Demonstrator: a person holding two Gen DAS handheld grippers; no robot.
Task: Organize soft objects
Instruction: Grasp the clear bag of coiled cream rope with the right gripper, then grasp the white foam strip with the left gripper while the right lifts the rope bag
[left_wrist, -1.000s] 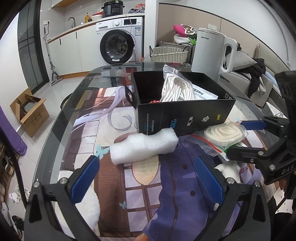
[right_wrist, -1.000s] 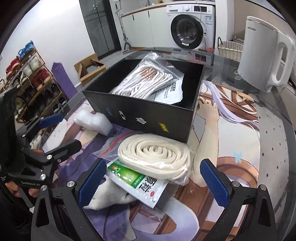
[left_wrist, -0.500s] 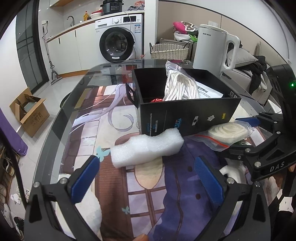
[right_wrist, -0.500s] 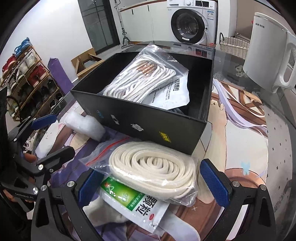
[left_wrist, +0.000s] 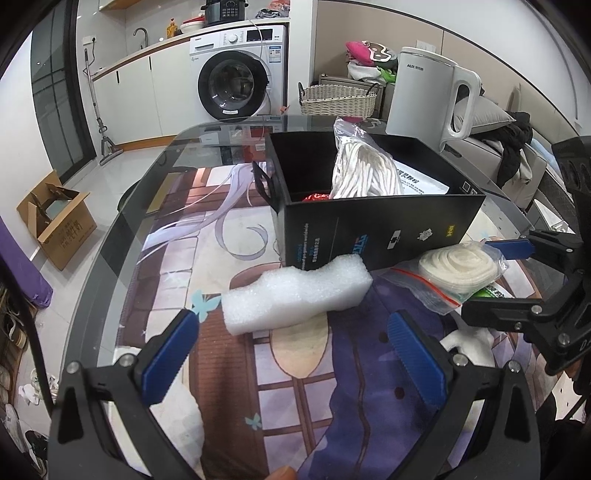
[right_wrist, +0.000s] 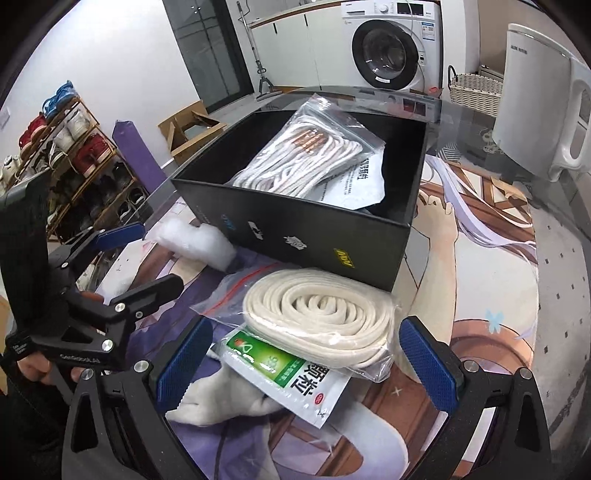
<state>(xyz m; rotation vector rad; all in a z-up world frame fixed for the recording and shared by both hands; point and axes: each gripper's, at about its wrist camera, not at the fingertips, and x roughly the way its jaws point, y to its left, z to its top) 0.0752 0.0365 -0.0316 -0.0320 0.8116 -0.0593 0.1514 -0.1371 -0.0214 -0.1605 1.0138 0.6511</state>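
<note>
So we've got both grippers spread wide and holding nothing right now. Our left gripper (left_wrist: 295, 354) hovers just short of the white foam block (left_wrist: 297, 293), which lies on the printed table mat (left_wrist: 207, 258) touching the front wall of the black box (left_wrist: 373, 225). Our right gripper (right_wrist: 306, 358) sits over the bagged coil of cream rope (right_wrist: 321, 314), which is lying on a green-and-white sachet (right_wrist: 288, 373) just in front of the same box. Inside the box there's already a bag of white cord (right_wrist: 306, 162) resting on a white packet (right_wrist: 358, 181). A white kettle (left_wrist: 430, 96) stands behind the box.
</note>
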